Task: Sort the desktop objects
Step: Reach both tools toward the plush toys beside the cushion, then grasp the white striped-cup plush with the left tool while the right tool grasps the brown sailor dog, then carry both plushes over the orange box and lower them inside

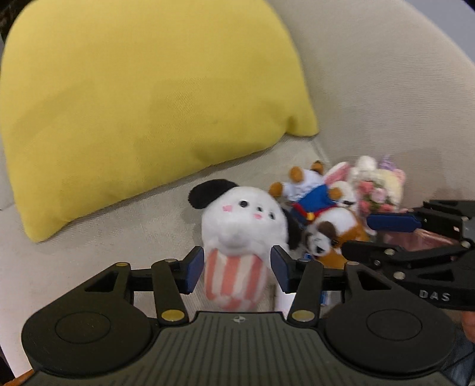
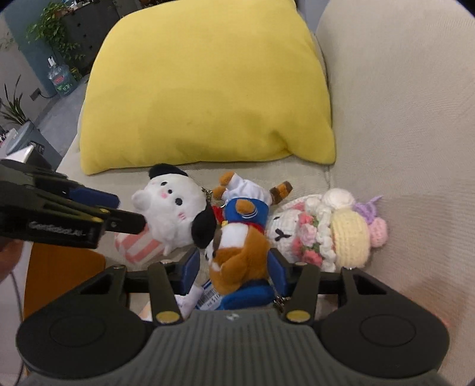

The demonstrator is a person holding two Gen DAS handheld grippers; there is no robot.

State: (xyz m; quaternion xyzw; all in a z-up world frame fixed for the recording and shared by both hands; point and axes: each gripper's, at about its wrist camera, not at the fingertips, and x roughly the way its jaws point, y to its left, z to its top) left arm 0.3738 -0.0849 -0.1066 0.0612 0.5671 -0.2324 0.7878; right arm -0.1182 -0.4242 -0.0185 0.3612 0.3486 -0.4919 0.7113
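A: We hold two black hand-held grippers over a beige fabric sofa. Nearest, the left gripper (image 1: 236,268) straddles the pink-and-white striped body of a white plush dog with black ears (image 1: 242,234); its jaws stand open, blue pads either side with gaps showing, nothing gripped.

B: And the right gripper (image 2: 234,271) brackets a brown-and-white plush dog in a blue outfit (image 2: 239,261). The pads sit close against its sides. We read the jaws as half closed around it, but whether they press the plush we cannot tell.

A: Just beyond lies a second plush in a blue sailor top with orange-brown paws (image 2: 245,205), touching both dogs. To the right rests a crocheted white rabbit with pink flowers and a pale yellow bonnet (image 2: 323,234).

B: All four toys crowd together on the sofa seat (image 2: 400,261), in front of a large yellow cushion (image 2: 207,89) leaning on the backrest. Far left, potted plants (image 2: 50,26) and a water bottle (image 2: 61,78) stand on the floor.

A: The risk, as we judge it: the toys touch, and a metal clasp (image 2: 207,194) shows between the white dog and the sailor plush. Lift one and a snagged neighbour could come along.

B: Also, soft plush squashes. A grip on the striped body alone could slip, and our two grippers sit near enough to collide.
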